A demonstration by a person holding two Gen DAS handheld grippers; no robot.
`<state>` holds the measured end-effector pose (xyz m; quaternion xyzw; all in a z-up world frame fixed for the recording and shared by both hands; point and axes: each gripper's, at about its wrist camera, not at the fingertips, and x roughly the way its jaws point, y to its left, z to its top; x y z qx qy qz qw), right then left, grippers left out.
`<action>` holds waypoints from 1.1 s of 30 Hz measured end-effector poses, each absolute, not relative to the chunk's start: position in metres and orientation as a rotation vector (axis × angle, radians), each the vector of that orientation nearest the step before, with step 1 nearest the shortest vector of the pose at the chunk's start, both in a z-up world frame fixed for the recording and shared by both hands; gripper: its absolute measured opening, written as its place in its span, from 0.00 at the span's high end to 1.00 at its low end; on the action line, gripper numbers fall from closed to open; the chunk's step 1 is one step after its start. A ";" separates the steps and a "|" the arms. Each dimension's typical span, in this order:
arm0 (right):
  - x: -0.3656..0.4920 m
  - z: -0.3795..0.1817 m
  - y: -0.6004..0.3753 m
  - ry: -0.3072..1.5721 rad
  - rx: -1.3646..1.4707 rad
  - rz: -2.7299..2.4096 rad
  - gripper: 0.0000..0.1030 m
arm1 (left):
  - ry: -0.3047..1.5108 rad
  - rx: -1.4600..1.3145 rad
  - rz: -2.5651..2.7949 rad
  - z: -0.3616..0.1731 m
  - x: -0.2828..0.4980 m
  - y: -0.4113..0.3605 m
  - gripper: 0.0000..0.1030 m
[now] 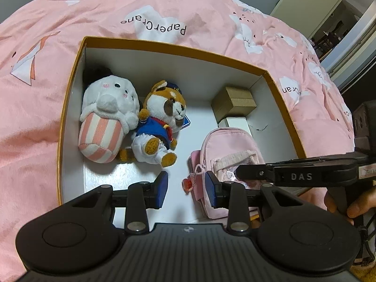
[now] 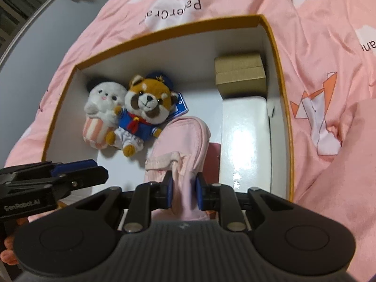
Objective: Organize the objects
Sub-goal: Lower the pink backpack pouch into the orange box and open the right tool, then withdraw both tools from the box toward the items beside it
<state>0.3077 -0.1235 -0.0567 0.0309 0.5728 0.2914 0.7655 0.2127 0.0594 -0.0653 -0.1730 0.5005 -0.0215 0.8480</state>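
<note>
On the bed, over a pink quilt (image 1: pixel 164 7) printed with white clouds and paper cranes, an open box (image 1: pixel 178 47) with an orange rim and white inside is seen from both wrist cameras. Against its left wall a white plush in a pink-striped cup (image 1: pixel 105 117) is laid, and just beside it, touching, a red-panda plush in a blue sailor suit (image 1: pixel 159 122) is laid on its back with a blue tag under its head. Toward the far right corner a small brown cardboard box (image 1: pixel 233 102) is placed, and in front of it a glossy white box (image 2: pixel 244 141) is set along the right wall. Between the plushes and the white box a small pink backpack (image 1: pixel 231 150) is found, with a red charm (image 1: pixel 188 184) hung at its left side. The right claw (image 2: pixel 183 193) is clenched on pink fabric of the backpack, which is pinched between its blue pads (image 2: pixel 168 192). The left claw (image 1: pixel 186 191) is held released above the white floor of the box near its front wall, its blue pads (image 1: pixel 162 191) parted with nothing between them, the right-hand pad just beside the backpack's edge. Part of a hand (image 1: pixel 340 202) is seen behind the right claw's black body.
</note>
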 end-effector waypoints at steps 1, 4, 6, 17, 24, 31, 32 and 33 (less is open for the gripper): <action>0.308 -0.057 -0.122 1.244 0.046 0.629 0.79 | 1.057 -0.364 -0.047 -0.066 0.212 0.059 0.63; 0.305 -0.057 -0.114 1.227 -0.056 0.611 0.74 | 1.061 -0.358 -0.052 -0.067 0.211 0.056 0.62; 0.300 -0.058 -0.107 1.206 -0.142 0.598 0.71 | 1.061 -0.355 -0.055 -0.068 0.210 0.055 0.62; 0.287 -0.051 -0.094 1.108 -0.299 0.559 0.60 | 1.018 -0.325 -0.062 -0.057 0.202 0.049 0.63; 0.250 0.000 -0.114 0.927 -0.211 0.543 0.53 | 0.917 -0.284 -0.073 -0.028 0.178 0.042 0.63; 0.183 0.035 -0.132 0.764 -0.128 0.536 0.50 | 0.873 -0.221 -0.114 -0.008 0.139 0.022 0.63; 0.175 0.036 -0.135 0.758 -0.115 0.534 0.50 | 0.871 -0.206 -0.120 -0.007 0.133 0.018 0.63; 0.166 0.037 -0.138 0.756 -0.103 0.532 0.50 | 0.874 -0.193 -0.124 -0.007 0.128 0.015 0.63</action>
